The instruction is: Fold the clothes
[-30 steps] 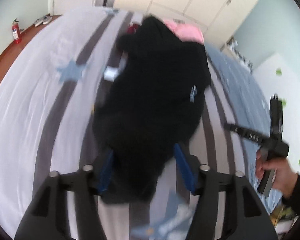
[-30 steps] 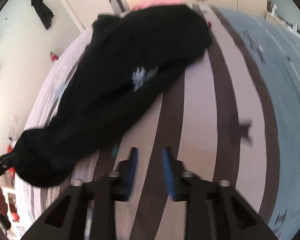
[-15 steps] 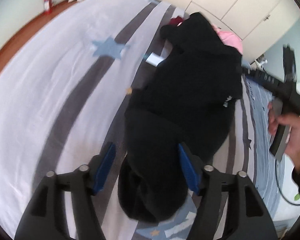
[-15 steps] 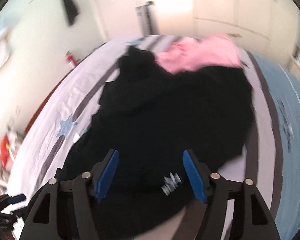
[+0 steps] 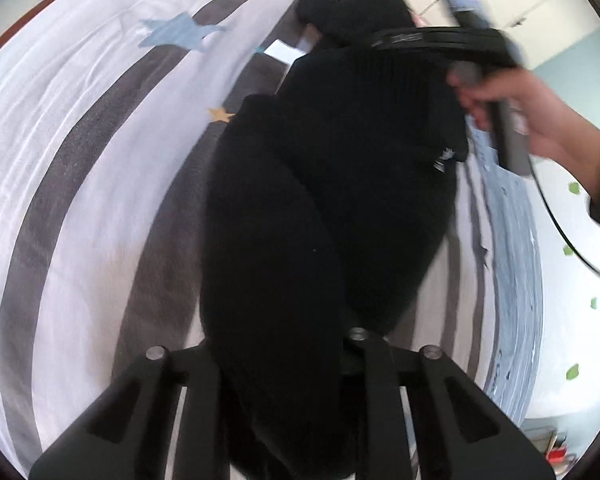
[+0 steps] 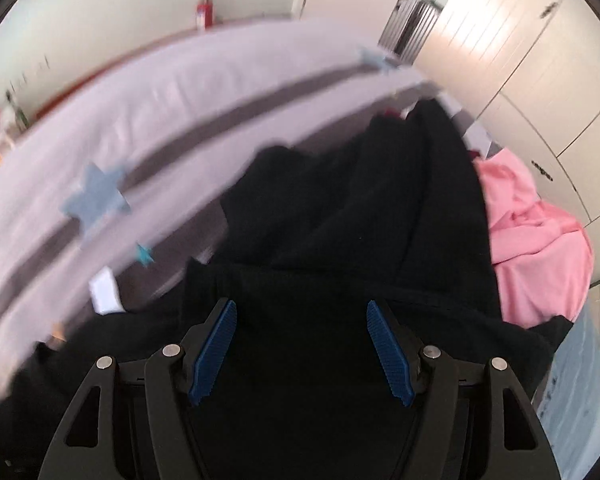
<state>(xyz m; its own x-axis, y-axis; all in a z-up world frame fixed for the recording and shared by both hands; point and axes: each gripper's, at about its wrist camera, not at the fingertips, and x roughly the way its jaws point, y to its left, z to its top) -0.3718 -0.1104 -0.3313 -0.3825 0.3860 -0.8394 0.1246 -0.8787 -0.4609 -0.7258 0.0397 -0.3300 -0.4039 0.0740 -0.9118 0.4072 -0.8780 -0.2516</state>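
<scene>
While the black knitted garment (image 5: 340, 184) lies lengthwise along the grey stripes of the pale striped bed cover (image 5: 80, 160), its near end bunches up between the fingers of the left hand-held gripper (image 5: 284, 360). Those jaws have just been closing, with the black cloth between them; the pads are hidden by the fabric, so the pinch is inferred, not confirmed.

Right hand-held gripper (image 6: 302, 344): jaws spread, blue ribbed pads (image 6: 214, 348) apart, black cloth below and between them, not pressed.

Key relation: garment's long axis runs away from the left gripper toward the far end of the bed; the right gripper hangs over that far portion, so each hand is nearest one end.

Left wrist view shows the person's hand (image 5: 540, 120) holding the right tool above the garment, and the full length of the cloth. Right wrist view alone shows the pink crumpled garment (image 6: 536, 240) just beside the black one, and a small white card (image 6: 106, 290) on the bed.
</scene>
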